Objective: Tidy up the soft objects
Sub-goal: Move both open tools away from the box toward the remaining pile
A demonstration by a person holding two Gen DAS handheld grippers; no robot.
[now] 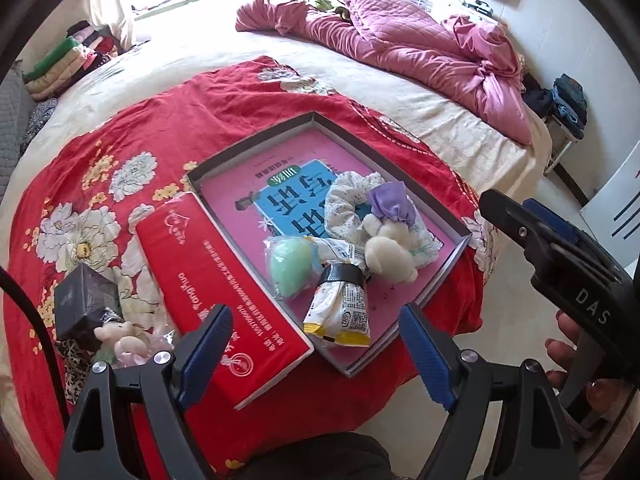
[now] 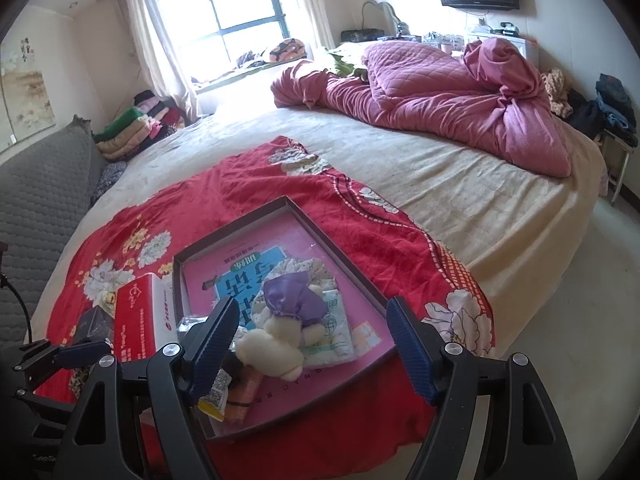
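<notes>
The shallow grey cardboard tray with a pink printed liner lies on the red floral blanket spread over the bed, already holding a white plush toy with a purple cloth, a floral fabric scrunchie, a pale green soft egg and a yellow-white snack packet. The left tongs stand open and empty. Remaining soft things, a small pink plush, lie at eight o'clock beside the red rectangular box, so the left hand is likely nearer. The right tongs gape open, empty, over the tray
</notes>
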